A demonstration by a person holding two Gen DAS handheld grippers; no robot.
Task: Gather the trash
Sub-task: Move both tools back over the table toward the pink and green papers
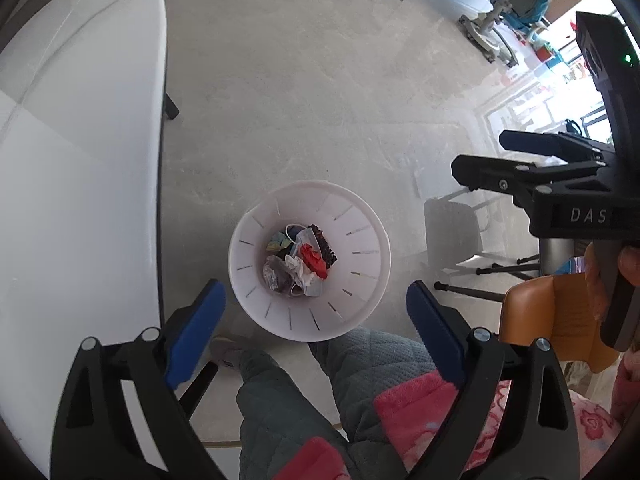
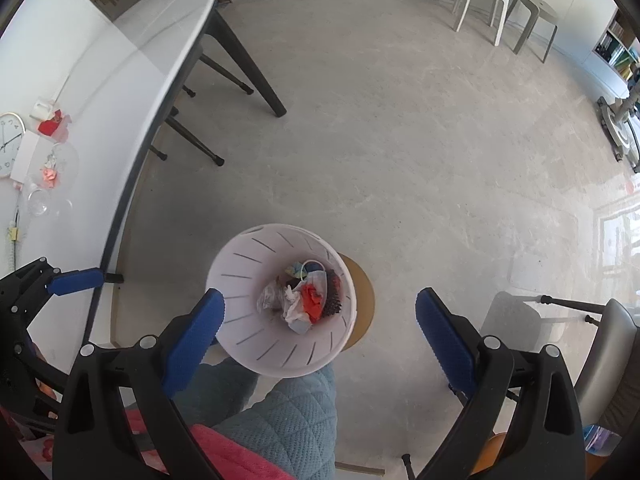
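Both grippers (image 1: pixel 316 312) (image 2: pixel 320 320) empty and spread above trash-filled bin (image 1: pixel 360 300), clock (image 2: pixel 10 144) only in right view.

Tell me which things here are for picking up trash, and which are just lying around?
For the job: bin, trash in it, red scraps on the table, left gripper, right gripper.

Just lying around: clock, stools, chair.

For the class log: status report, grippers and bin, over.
Left gripper open, empty. Right gripper open, empty. White bin on floor, trash inside. Nothing in the way.
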